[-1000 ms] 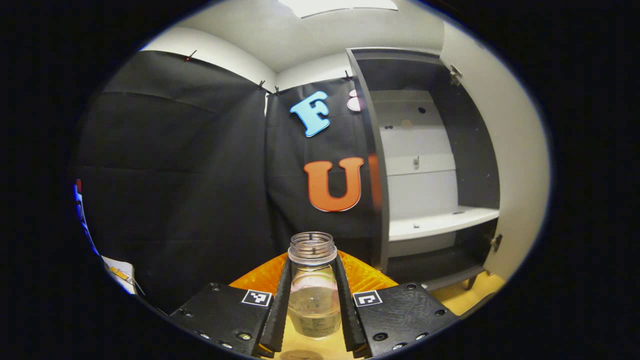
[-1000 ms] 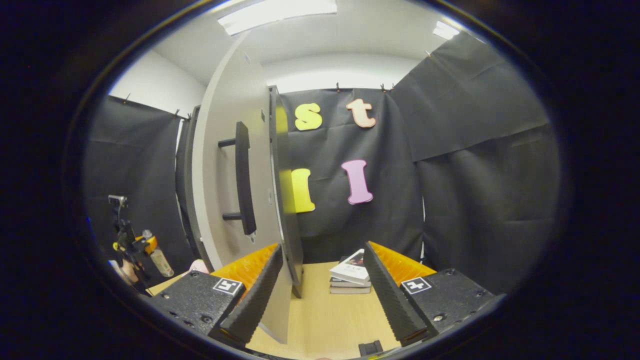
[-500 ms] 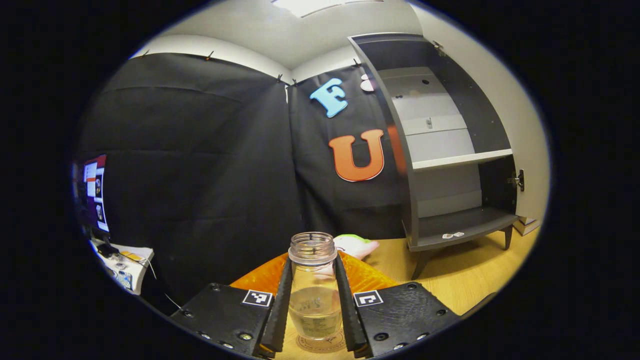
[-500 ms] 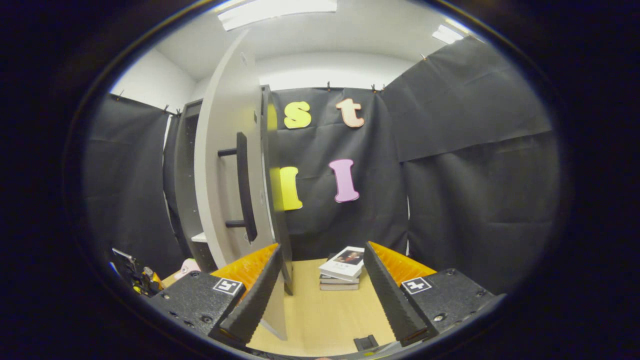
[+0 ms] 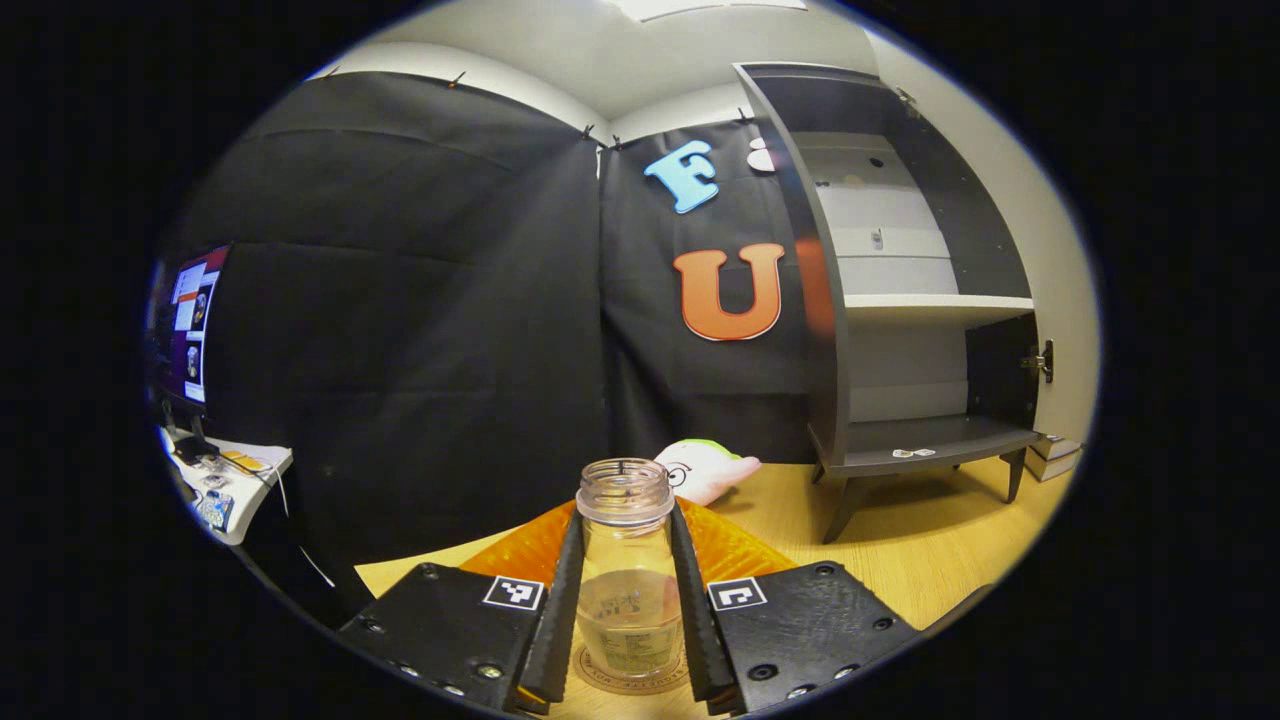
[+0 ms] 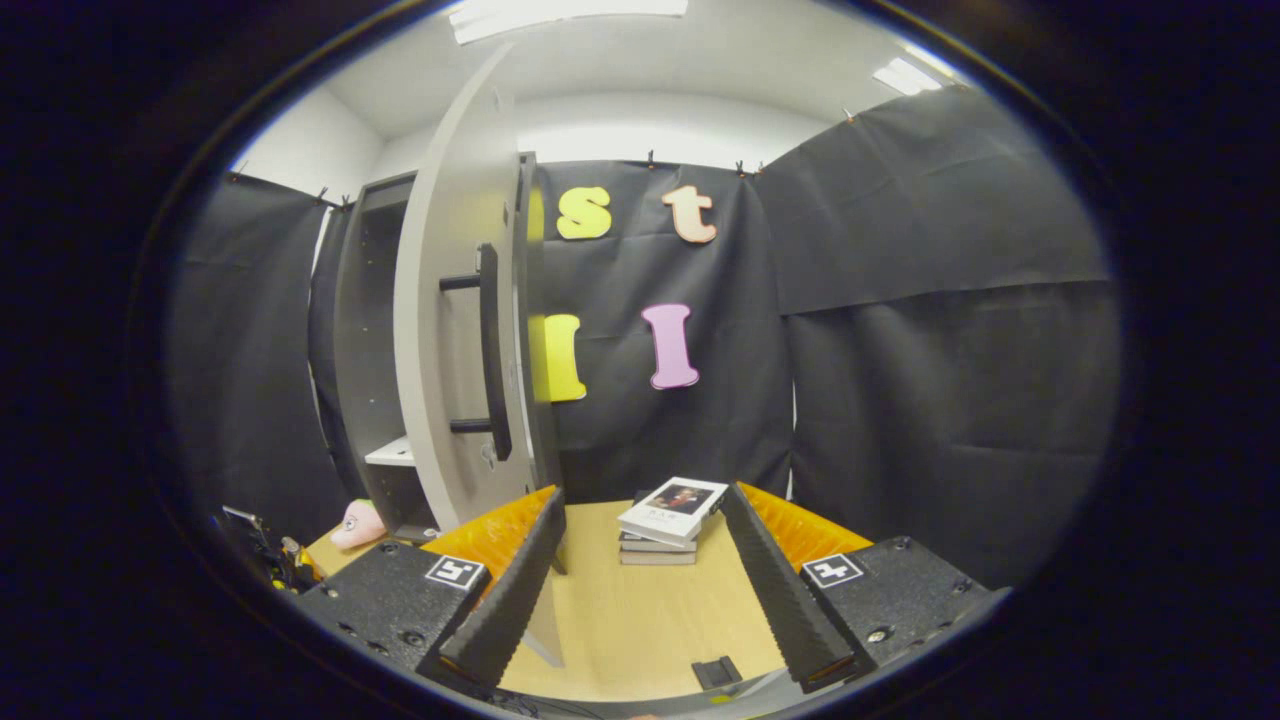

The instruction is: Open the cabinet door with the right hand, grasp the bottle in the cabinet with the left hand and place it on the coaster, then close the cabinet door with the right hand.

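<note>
In the left gripper view, a clear lidless bottle (image 5: 625,580) with a little liquid stands upright between my fingers, and my left gripper (image 5: 626,600) is shut on it. A round coaster (image 5: 598,682) lies right under the bottle's base on the wooden table; I cannot tell whether they touch. The grey cabinet (image 5: 925,452) stands open at the right. In the right gripper view, my right gripper (image 6: 640,590) is open and holds nothing. It sits near the lower edge of the open cabinet door (image 6: 445,330), below its black bar handle (image 6: 490,365).
A pink plush toy (image 5: 700,468) lies on the table behind the bottle, left of the cabinet's legs. A stack of books (image 6: 668,508) sits ahead of my right gripper. A monitor (image 5: 190,325) and a cluttered side table (image 5: 225,470) are at the far left.
My left gripper has come down with the bottle, from cabinet height to just over the coaster. My right gripper has drawn back a little from the door, still open.
</note>
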